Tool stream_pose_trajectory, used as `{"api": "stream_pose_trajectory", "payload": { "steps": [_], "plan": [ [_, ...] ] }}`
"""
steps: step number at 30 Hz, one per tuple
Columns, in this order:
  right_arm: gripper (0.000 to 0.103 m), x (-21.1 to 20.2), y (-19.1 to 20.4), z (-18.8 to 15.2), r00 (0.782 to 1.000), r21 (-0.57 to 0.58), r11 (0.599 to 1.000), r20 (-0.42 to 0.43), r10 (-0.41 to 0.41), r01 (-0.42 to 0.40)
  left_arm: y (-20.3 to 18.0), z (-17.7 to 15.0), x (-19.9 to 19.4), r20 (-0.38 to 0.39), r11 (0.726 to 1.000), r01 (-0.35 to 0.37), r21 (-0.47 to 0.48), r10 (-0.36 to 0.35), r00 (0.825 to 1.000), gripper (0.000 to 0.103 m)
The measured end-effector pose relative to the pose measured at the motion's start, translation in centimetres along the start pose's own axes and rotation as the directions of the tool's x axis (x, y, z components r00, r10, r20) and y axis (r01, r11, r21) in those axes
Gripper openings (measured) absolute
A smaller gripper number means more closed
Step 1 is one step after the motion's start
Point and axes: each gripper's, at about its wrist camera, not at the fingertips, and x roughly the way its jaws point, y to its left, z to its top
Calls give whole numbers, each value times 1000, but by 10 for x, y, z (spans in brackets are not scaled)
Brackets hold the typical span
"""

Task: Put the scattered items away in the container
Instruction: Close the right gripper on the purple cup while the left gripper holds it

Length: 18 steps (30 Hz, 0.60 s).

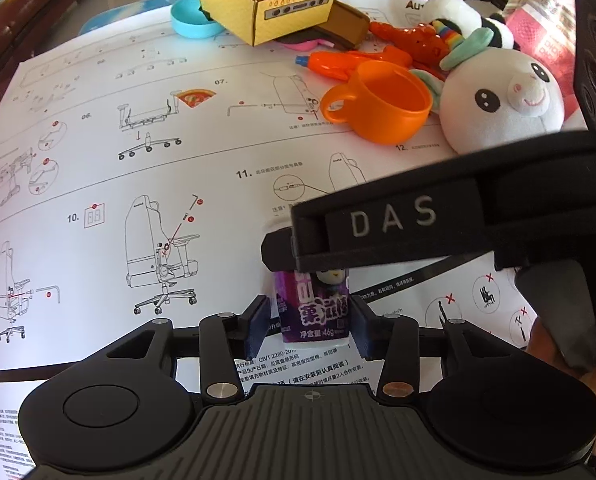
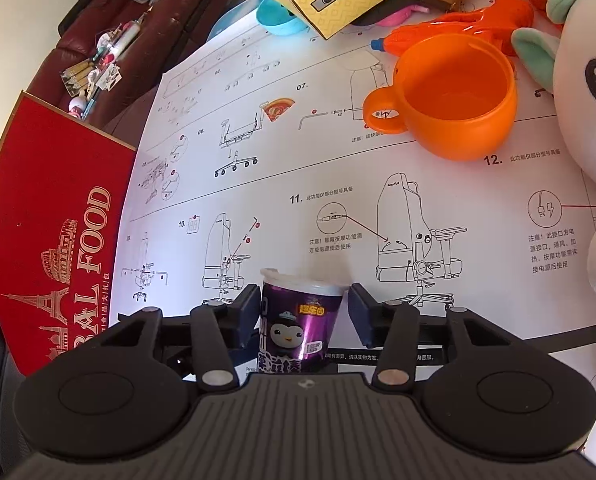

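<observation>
- Right wrist view: right gripper (image 2: 302, 312) jaws spread around the purple snack cup (image 2: 300, 320), upright on the chair-assembly sheet (image 2: 478, 200), not yet clamped.
- Left gripper (image 1: 310, 320) likewise straddles it, unclosed.
- Next: one gripper closes and carries it toward the red box (image 2: 54, 240) left of the cup.

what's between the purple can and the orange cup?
Right wrist view: only bare instruction sheet, printed chair diagrams, lies between the purple can and the orange cup. No object sits in that stretch.

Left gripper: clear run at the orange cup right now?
Probably not directly. The right gripper lies across the left gripper's forward line toward the orange cup, and the purple can stands between the left gripper's fingers. Backing off and going around looks workable.
</observation>
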Motion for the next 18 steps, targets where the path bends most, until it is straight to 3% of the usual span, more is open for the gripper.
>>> {"api": "stream_pose_trajectory", "payload": {
  "steps": [7, 13, 18],
  "plan": [
    [54, 0, -1, 0, 1000, 8, 1000, 5, 9, -9, -1, 0, 1, 3, 1000, -3, 16, 3, 1000, 60],
    [58, 2, -6, 11, 999, 113, 993, -34, 25, -21, -1, 1, 2, -1, 999, 1, 32, -1, 1000, 60],
    [57, 6, 2, 11, 999, 62, 998, -33, 1, 1, 0, 1, 3, -2, 999, 5, 44, -5, 1000, 61]
  ]
}}
